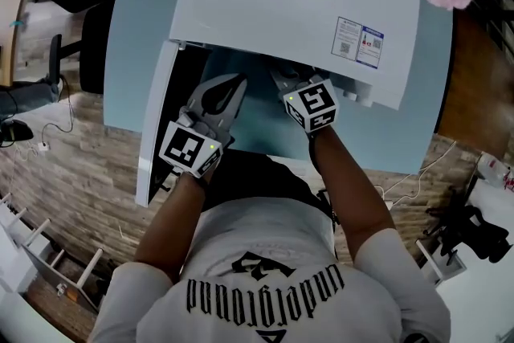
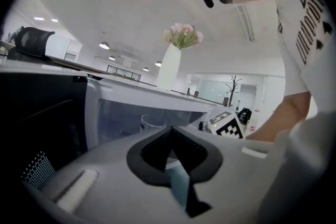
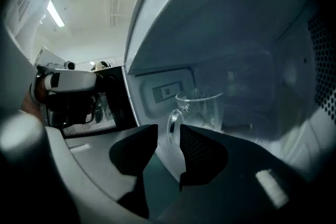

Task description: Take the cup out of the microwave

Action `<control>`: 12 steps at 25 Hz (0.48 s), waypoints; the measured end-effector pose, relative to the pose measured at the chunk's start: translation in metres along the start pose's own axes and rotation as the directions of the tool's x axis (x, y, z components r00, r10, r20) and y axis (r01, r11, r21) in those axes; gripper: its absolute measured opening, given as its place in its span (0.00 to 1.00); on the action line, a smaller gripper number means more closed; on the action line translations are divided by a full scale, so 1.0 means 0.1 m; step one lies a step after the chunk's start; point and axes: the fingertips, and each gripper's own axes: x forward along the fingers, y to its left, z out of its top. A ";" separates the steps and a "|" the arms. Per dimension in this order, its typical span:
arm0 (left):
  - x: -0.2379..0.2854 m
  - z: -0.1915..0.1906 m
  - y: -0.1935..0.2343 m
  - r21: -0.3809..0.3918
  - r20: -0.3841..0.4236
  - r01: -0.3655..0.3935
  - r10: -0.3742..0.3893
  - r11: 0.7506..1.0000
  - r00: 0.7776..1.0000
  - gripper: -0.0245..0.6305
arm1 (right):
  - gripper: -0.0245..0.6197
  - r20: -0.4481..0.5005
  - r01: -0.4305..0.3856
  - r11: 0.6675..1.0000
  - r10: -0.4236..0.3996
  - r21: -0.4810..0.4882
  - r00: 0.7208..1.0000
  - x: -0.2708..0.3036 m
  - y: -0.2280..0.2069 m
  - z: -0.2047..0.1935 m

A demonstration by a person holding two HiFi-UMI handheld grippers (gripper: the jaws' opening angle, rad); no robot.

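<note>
So right gripper (image 3: 168, 132) has fingers (image 3: 202, 152) spread, cup (image 3: 206, 110) handle just ahead, lined up for a pinch; left gripper (image 2: 170, 134) sits clenched, empty.

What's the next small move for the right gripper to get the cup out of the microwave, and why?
Probably ease the right gripper forward until the handle of the glass cup sits between its fingers. They stand apart with nothing gripped, and the handle lines up with the gap, seemingly just past the tips, inside the open microwave.
</note>
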 end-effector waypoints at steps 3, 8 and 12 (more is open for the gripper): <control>0.01 -0.02 0.04 0.000 -0.008 0.002 -0.002 1.000 1.000 0.11 | 0.21 -0.007 -0.015 1.000 0.015 0.000 1.000 0.09 -0.02 -0.01; 0.03 -0.06 0.12 0.004 -0.018 -0.005 0.005 1.000 1.000 0.11 | 0.21 -0.025 -0.020 1.000 0.019 -0.012 1.000 0.19 -0.05 -0.06; 0.02 -0.08 0.16 -0.004 -0.023 -0.010 0.010 1.000 1.000 0.11 | 0.13 -0.023 -0.030 0.999 0.029 -0.023 0.999 0.23 -0.05 -0.05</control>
